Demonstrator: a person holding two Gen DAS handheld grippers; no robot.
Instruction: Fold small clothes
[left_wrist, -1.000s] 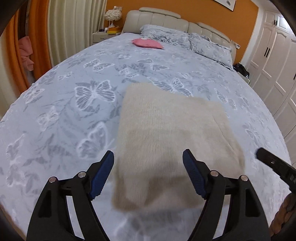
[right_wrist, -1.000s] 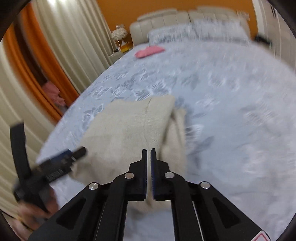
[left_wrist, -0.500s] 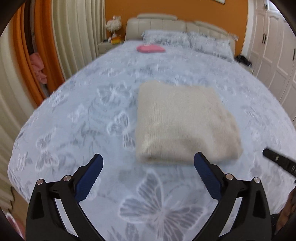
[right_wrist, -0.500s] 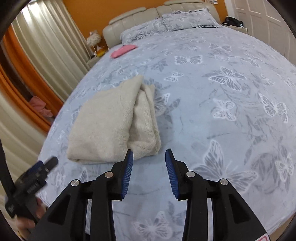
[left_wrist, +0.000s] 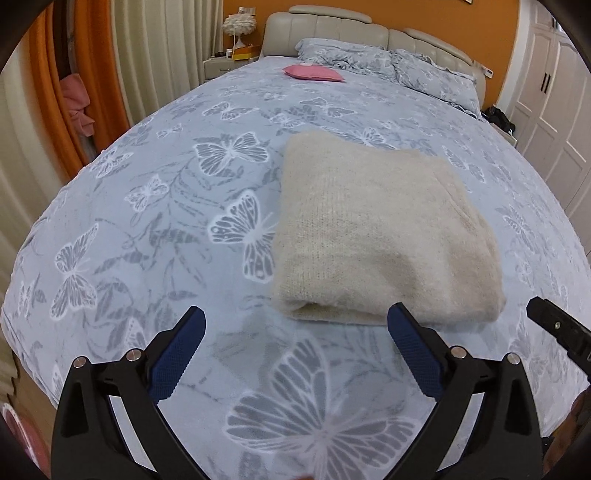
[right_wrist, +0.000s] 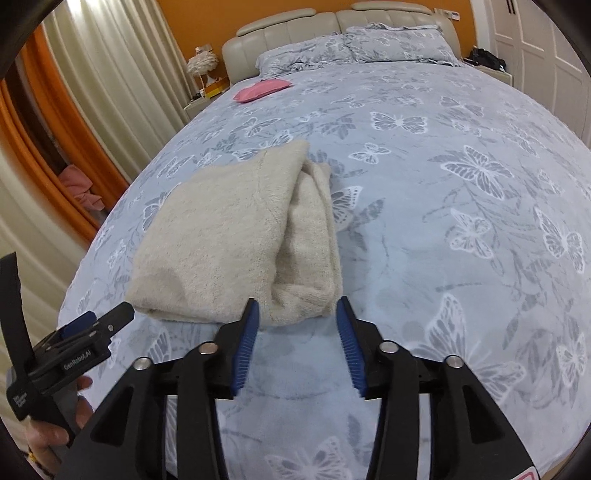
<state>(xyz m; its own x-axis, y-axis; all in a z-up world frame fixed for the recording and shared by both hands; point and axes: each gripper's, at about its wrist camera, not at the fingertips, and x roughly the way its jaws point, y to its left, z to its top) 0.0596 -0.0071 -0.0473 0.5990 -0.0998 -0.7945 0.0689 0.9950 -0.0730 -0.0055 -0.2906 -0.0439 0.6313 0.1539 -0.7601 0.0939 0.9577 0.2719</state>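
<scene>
On the bed (left_wrist: 147, 221), both tongs, left (left_wrist: 295, 325) and right (right_wrist: 299, 314), now gape, backed off the folded sweater (left_wrist: 380, 236).

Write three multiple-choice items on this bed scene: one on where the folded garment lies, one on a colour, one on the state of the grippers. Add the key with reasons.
1. Where does the folded beige garment lie?
A. On the butterfly-print bedspread, in front of both grippers
B. On the pillows by the headboard
C. On the nightstand

2. What colour is the small cushion near the pillows?
A. Green
B. Pink
C. Black

3. How are the left gripper and right gripper set?
A. Both shut on the garment
B. Only the left shut
C. Both open, holding nothing

Key: 1 A, the garment rests on the spread just past the fingers in both wrist views. 2 B, the cushion reads pink in both views. 3 C, a clear gap shows between the blue pads of each gripper, with no cloth between them.
</scene>
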